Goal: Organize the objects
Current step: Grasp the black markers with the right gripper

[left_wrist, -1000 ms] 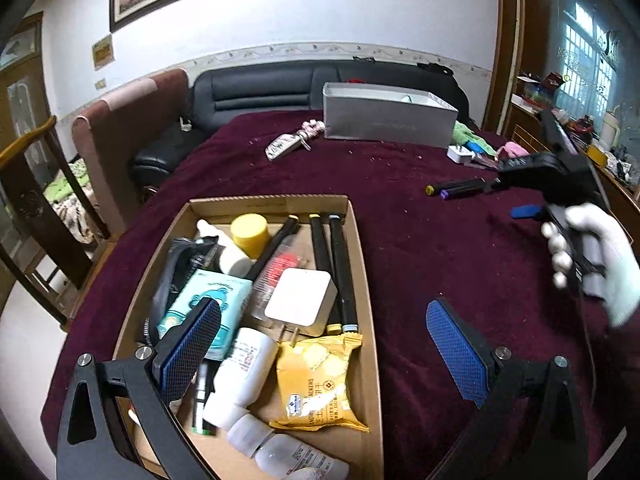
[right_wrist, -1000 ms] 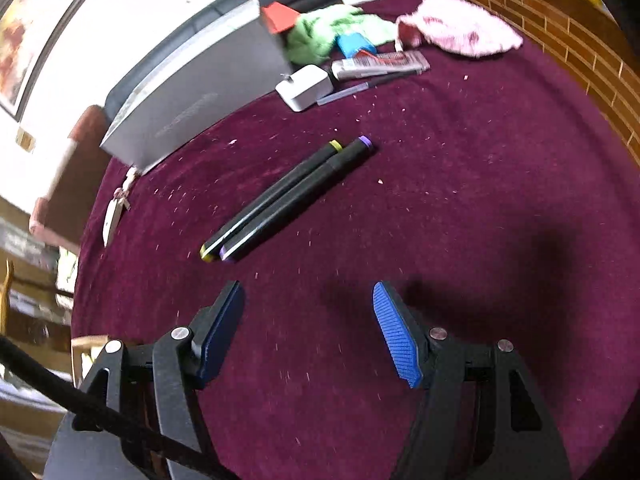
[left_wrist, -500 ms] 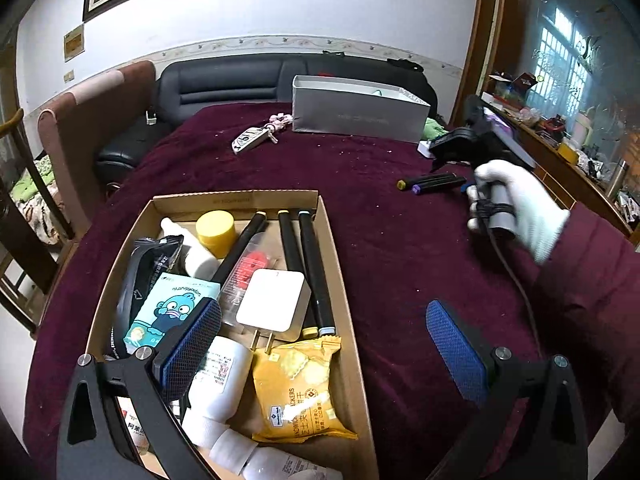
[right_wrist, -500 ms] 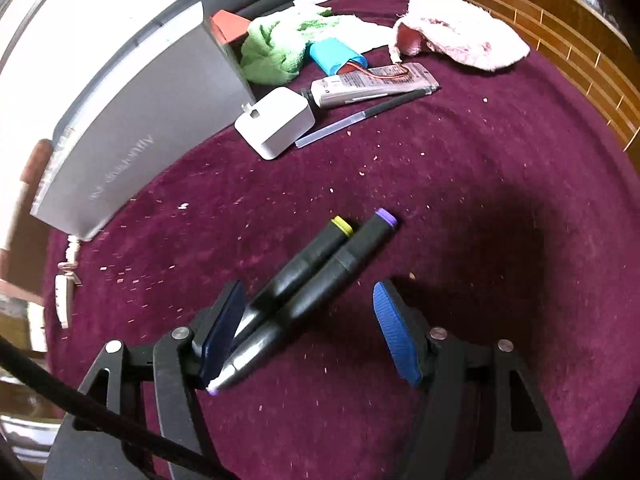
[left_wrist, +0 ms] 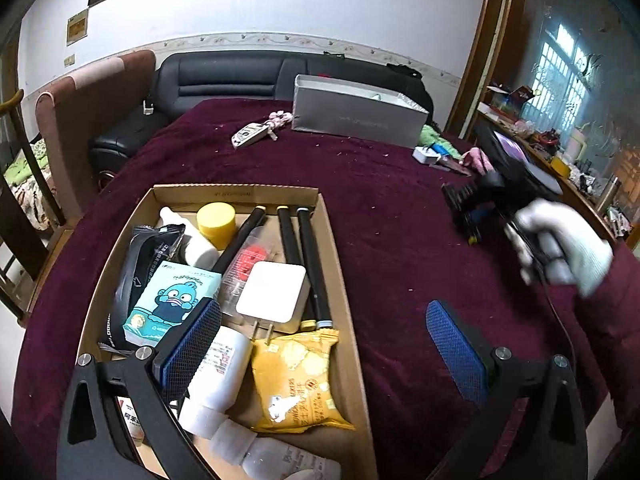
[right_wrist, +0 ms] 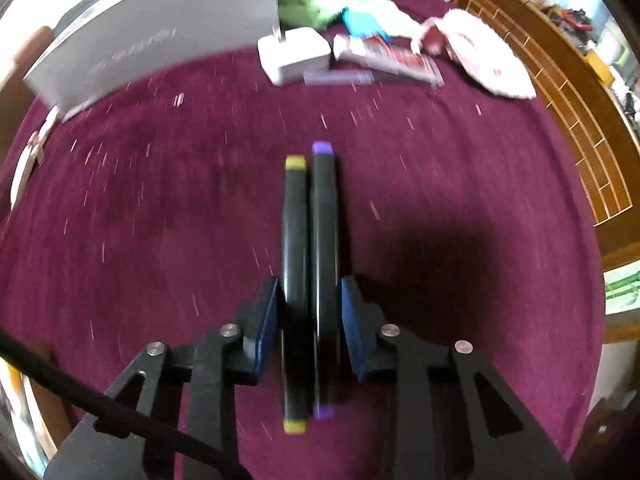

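Two black markers, one yellow-capped (right_wrist: pixel 295 220) and one purple-capped (right_wrist: pixel 325 220), lie side by side on the maroon tablecloth. My right gripper (right_wrist: pixel 309 292) straddles their middle; its jaws are closing and the blue pads touch both markers' outer sides. In the left wrist view that gripper (left_wrist: pixel 466 216) sits low on the cloth in a gloved hand (left_wrist: pixel 560 248). My left gripper (left_wrist: pixel 322 310) hangs open over the right side of a cardboard box (left_wrist: pixel 236 191) that holds several black markers (left_wrist: pixel 308 264), a white charger (left_wrist: pixel 272 296) and a yellow snack packet (left_wrist: pixel 294 384).
A silver box (right_wrist: pixel 152 36) stands at the back of the table, with a white adapter (right_wrist: pixel 294 54), a green cloth (right_wrist: pixel 308 4) and a pink cloth (right_wrist: pixel 492 64) near it. A key fob (left_wrist: pixel 250 134) lies far left. A black sofa (left_wrist: pixel 240 76) is behind the table.
My right gripper swung round to line up with the two markers and dropped over them, and its jaws came in from wide apart to the markers' sides. The left gripper's view shifted only slightly.
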The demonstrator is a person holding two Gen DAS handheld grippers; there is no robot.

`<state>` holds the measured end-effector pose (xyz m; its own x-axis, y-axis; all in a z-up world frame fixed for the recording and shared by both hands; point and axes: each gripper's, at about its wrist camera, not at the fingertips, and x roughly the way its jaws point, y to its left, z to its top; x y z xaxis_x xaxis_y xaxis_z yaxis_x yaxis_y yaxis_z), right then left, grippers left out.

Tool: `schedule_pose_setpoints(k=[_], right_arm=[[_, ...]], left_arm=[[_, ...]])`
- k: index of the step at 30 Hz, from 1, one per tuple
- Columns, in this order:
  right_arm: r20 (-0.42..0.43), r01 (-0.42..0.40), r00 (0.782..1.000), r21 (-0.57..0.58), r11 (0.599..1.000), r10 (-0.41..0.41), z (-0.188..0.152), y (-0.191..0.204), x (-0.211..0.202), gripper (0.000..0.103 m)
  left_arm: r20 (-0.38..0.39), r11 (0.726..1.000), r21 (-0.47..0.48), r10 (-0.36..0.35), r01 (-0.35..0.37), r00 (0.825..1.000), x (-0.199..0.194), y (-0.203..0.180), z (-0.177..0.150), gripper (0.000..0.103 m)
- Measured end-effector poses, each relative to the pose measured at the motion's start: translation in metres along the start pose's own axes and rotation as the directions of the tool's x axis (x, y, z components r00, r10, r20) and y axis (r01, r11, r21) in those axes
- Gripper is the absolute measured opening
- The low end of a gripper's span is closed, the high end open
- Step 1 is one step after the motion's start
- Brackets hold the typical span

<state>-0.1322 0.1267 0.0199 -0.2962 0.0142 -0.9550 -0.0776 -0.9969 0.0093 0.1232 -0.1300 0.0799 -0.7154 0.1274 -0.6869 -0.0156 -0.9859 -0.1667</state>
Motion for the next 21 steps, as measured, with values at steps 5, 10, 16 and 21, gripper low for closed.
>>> schedule_pose_setpoints(k=[5, 10, 16, 21], right_arm=[[-0.085, -0.166, 0.984, -0.105, 0.981, 0.157, -0.076, -0.021, -0.025, 0.028], [0.028, -0.302, 0.953, -0.039, 0.953, 0.303, -0.102, -0.064, -0.06, 0.029], [0.137, -0.261, 0.958, 0.048, 0.964, 0.252, -0.082, -0.077, -0.056, 0.03], [0.101, -0.259, 0.963, 0.068, 0.963, 0.252, -0.058, -0.05, -0.026, 0.03]], left_arm=[[0.006, 0.999, 0.034, -0.037, 0.037, 0.999, -0.009, -0.017, -0.002, 0.101], [-0.016, 0.995, 0.082, -0.062, 0.063, 0.998, -0.01, -0.047, -0.007, 0.101], [-0.086, 0.991, 0.122, -0.049, 0.06, 0.995, 0.008, -0.078, -0.018, 0.101], [-0.172, 0.988, 0.144, -0.022, 0.048, 0.985, 0.036, -0.093, -0.03, 0.101]])
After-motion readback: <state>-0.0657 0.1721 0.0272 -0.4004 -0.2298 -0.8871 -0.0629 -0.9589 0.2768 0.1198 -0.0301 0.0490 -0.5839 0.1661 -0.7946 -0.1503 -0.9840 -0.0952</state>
